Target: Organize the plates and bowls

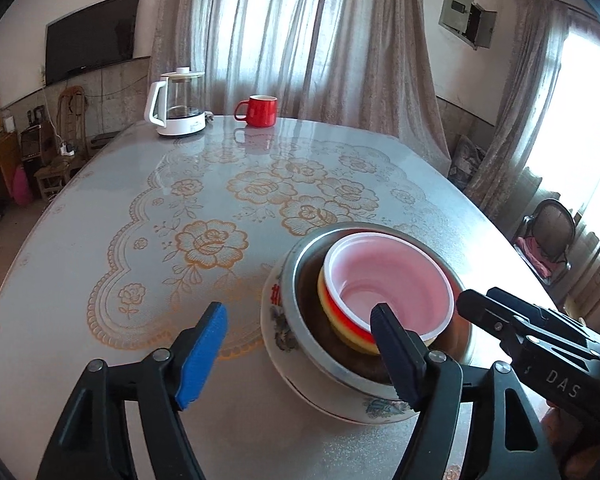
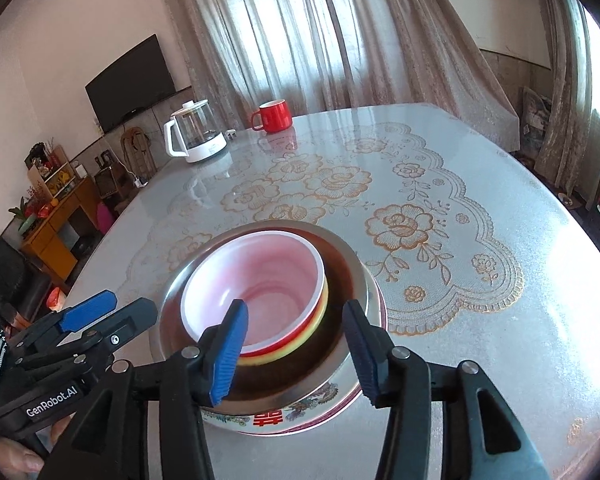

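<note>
Near the front edge of the tabletop [image 1: 100, 216] sits a stack of dishes, one inside the other. At the bottom is a white china plate [image 2: 276, 420] with painted flowers and a red sign on its side. In it rests a shiny round metal bowl [image 2: 350, 264] with a smooth rim and a dark brown inside. In that sits a yellow bowl [image 2: 320, 312], with only a thin band of it showing, and on top is a red plastic bowl [image 2: 256, 300] that is pink and smooth inside with a white rim. The left gripper [image 1: 300, 350] is spread wide, with nothing between its fingers; its right finger is in front of the near rim of the red bowl, and its left finger, with a blue ridged pad [image 1: 202, 356], hangs over the bare tabletop beside the stack. The right gripper [image 2: 296, 346] is wide too and holds nothing; its left finger with the blue pad is over the red bowl and its right finger is over the rim of the metal bowl. The tabletop is glossy, with gold lace roses on it. At the far edge stand a glass kettle [image 1: 178, 102] with a white base and handle, and a round red mug [image 1: 260, 110] just beside it.
</note>
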